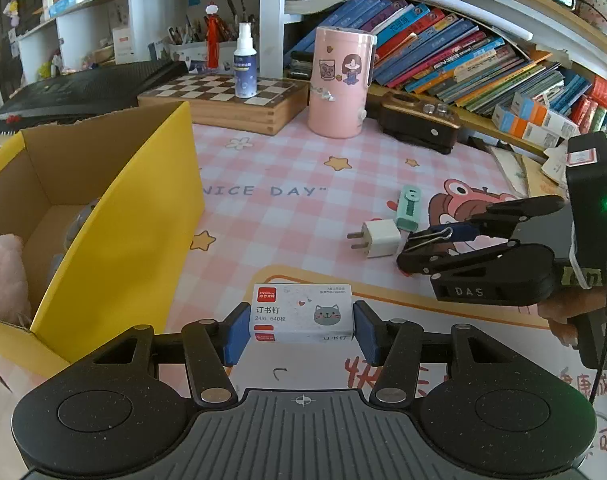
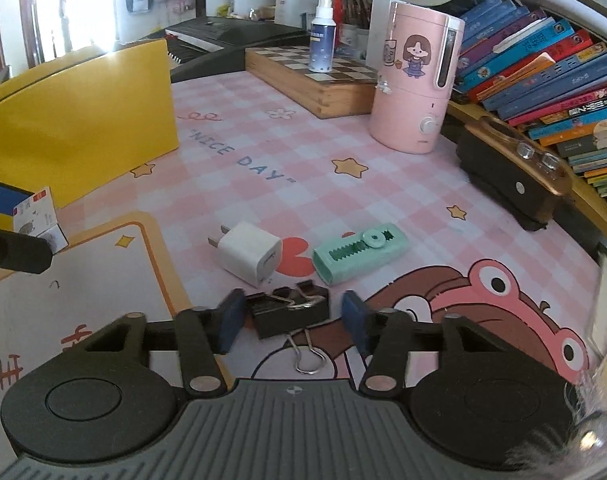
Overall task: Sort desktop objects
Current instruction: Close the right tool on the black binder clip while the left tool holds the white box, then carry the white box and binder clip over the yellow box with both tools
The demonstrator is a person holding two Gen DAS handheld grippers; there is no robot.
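My left gripper [image 1: 302, 328] is shut on a white staple box [image 1: 302, 316] with a cat picture, held just above the mat beside the open yellow cardboard box [image 1: 123, 216]. My right gripper [image 2: 290, 316] is open around a black binder clip [image 2: 291, 312] lying on the mat; the pads stand on either side with gaps. In the left wrist view the right gripper [image 1: 427, 240] shows at the right with the clip [image 1: 431, 237] between its fingers. A white charger plug [image 2: 249, 254] and a mint green eraser case [image 2: 359, 258] lie just beyond the clip.
A pink humidifier [image 2: 415, 80], a wooden chessboard box [image 2: 315, 76] with a spray bottle [image 2: 322, 36], a black and gold case [image 2: 511, 176] and leaning books [image 2: 543, 64] line the back and right. A pink plush [image 1: 3, 276] sits in the yellow box.
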